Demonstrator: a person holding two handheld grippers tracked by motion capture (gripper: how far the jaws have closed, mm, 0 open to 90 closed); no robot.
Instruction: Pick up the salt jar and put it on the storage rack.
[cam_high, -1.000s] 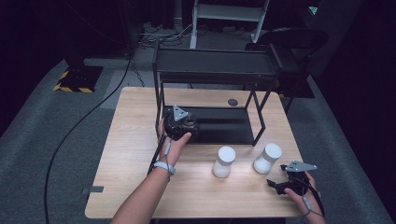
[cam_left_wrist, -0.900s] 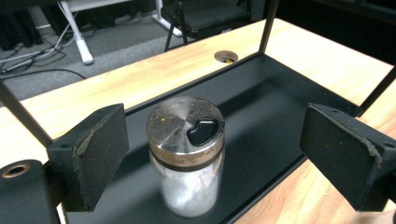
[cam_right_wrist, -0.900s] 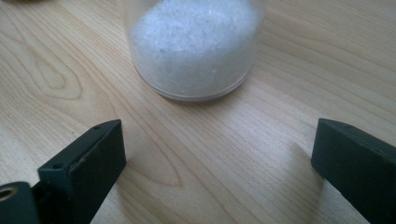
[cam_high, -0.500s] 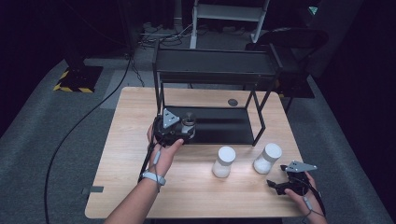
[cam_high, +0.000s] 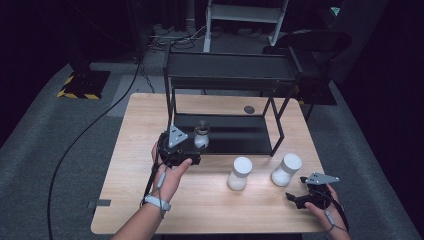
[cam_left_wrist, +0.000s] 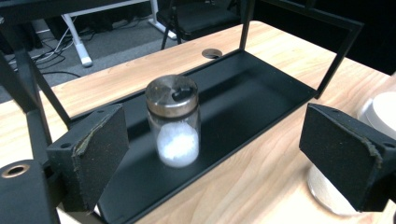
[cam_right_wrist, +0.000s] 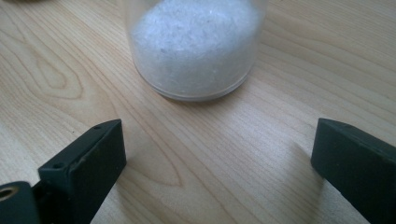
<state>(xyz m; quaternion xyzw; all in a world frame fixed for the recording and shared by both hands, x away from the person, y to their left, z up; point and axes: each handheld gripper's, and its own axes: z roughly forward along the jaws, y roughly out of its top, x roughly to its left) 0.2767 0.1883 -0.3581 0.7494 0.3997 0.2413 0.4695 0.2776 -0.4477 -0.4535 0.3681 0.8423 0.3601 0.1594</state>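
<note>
Left gripper has backed off, jaws spread, leaving the shaker upright on the shelf just ahead, so placement looks done; right gripper open, jar ahead.

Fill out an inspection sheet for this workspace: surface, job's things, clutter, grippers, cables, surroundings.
Surface: wooden table, with a round port near its far edge.
Job's things: small jar with a metal lid, part full of white grains, upright on the bottom tray of the black rack. Two white-lidded jars on the table in front of the rack: middle jar and right jar.
Clutter: nothing seen.
Grippers: left gripper open, jaws either side of the small jar, not touching. Right gripper open, low over the table, short of a jar.
Cables: black cable across the floor at left.
Surroundings: grey carpet, white frame, dark chair, hazard-striped base.
</note>
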